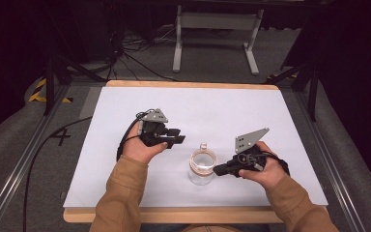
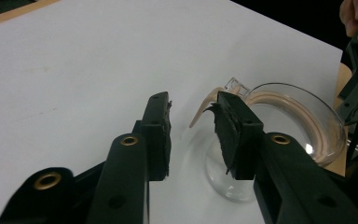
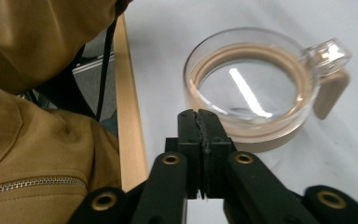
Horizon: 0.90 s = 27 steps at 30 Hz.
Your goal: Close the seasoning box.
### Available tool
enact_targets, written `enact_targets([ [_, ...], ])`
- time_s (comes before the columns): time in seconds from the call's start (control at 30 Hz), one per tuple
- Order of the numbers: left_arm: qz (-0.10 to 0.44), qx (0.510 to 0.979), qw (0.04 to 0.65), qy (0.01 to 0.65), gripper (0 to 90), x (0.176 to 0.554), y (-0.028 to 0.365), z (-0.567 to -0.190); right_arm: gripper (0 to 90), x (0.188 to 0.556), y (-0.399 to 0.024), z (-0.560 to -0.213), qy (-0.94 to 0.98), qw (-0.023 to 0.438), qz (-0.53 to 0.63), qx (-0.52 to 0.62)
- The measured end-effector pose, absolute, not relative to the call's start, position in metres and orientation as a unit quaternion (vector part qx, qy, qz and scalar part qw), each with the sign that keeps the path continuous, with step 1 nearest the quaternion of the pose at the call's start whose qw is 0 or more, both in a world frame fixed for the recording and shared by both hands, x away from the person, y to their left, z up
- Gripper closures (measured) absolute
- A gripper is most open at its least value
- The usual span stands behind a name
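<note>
A small clear glass jar (image 1: 201, 166) with a tan seal ring stands on the white table top (image 1: 198, 104), near its front edge. Its glass lid (image 3: 249, 84) carries a clear tab (image 3: 328, 51) and a tan rubber tongue (image 3: 328, 95). My left gripper (image 1: 176, 137) hovers to the jar's upper left, open, with nothing between its pads (image 2: 193, 107); the jar (image 2: 289, 121) lies just beyond its right jaw. My right gripper (image 1: 217, 170) points at the jar from the right, its jaws shut together on nothing (image 3: 198, 116), just short of the jar's wall.
A wooden board edge (image 3: 130, 116) runs along the table's front, close to the jar. A tan sleeve (image 3: 37, 140) sits beside the right gripper. A grey metal stand (image 1: 217, 21) and cables (image 1: 125, 48) lie on the floor behind the table.
</note>
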<state>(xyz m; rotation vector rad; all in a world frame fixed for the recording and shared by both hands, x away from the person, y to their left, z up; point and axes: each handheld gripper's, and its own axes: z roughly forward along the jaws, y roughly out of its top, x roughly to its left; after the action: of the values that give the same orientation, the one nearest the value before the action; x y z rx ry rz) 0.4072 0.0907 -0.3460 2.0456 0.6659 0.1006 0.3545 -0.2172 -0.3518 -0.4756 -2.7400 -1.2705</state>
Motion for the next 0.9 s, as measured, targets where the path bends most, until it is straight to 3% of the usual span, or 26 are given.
enact_targets([
  [0.17,0.046,0.833,0.473,0.282,63.1,0.403,0.1,-0.347,76.8,0.36,-0.226,-0.343,-0.883,0.027,-0.438,-0.166],
  [0.47,0.054,0.828,0.471,0.301,61.6,0.403,0.113,-0.352,66.5,0.381,-0.257,-0.333,-0.855,-0.039,-0.468,-0.222],
  [0.63,0.056,0.828,0.461,0.314,61.6,0.41,0.117,-0.362,58.2,0.398,-0.283,-0.338,-0.835,-0.08,-0.472,-0.27],
  [0.9,0.055,0.83,0.448,0.329,59.6,0.421,0.125,-0.379,48.8,0.421,-0.312,-0.359,-0.827,-0.107,-0.448,-0.323],
])
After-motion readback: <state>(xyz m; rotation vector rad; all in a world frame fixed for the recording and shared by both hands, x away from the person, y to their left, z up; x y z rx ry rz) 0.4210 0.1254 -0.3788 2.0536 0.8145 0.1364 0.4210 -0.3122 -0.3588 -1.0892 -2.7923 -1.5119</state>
